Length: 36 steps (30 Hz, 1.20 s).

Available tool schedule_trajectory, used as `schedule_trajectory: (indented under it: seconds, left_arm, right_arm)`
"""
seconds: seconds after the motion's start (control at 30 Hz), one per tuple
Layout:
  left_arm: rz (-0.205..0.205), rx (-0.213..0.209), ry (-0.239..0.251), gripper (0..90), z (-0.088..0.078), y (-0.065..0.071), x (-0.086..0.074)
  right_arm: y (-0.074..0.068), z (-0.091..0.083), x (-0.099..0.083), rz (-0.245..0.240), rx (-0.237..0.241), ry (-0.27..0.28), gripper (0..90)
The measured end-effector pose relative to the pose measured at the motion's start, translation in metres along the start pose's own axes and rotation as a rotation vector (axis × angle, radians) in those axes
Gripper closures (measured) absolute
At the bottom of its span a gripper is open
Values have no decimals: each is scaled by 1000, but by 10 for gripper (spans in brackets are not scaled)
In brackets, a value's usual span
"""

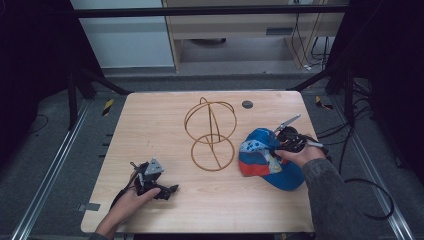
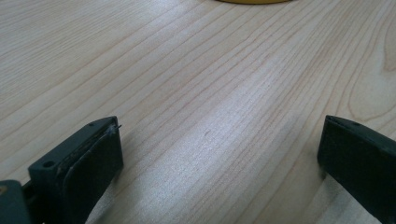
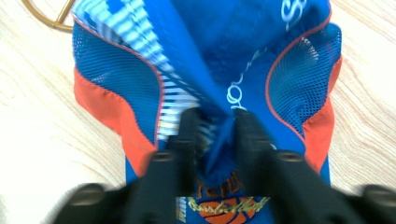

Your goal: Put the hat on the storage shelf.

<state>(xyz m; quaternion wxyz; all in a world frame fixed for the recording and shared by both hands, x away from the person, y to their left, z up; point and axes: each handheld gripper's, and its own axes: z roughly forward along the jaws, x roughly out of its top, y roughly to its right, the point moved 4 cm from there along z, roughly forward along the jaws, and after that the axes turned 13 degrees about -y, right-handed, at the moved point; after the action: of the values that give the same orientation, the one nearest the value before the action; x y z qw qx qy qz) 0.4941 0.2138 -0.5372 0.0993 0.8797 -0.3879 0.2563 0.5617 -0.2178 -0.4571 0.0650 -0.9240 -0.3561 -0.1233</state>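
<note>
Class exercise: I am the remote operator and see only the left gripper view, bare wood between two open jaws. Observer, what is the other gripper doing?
Observer: The right gripper has pinched a fold of the blue and orange cap.
Operator: Where is that cap?
Observer: On the table's right side, beside the gold wire stand.
Operator: And my gripper?
Observer: The left gripper rests near the front left edge, apart from both.

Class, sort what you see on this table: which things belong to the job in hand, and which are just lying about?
In the job:
- blue and orange cap, fabric pinched between the jaws
- right gripper, shut on the cap

Lying about:
- gold wire stand, beside the cap
- left gripper, jaws open over bare wood
- small dark disc near the table's far edge
</note>
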Motion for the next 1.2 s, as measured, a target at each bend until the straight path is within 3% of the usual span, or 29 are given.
schedule_trajectory:
  seconds: [0.13,0.5,0.83,1.2]
  left_arm:
    - [-5,-2,4,0,0,0,0]
    - [-9,2,3,0,0,1,1]
    - [-14,4,2,0,0,1,0]
    - [-18,5,5,0,0,1,0]
  right_arm:
    - [-1,-3,-1,0,22,10,896]
    - [-3,-27,-8,5,41,57,900]
    - [1,-72,-15,26,32,146,900]
    - [3,-109,-8,30,1,200,900]
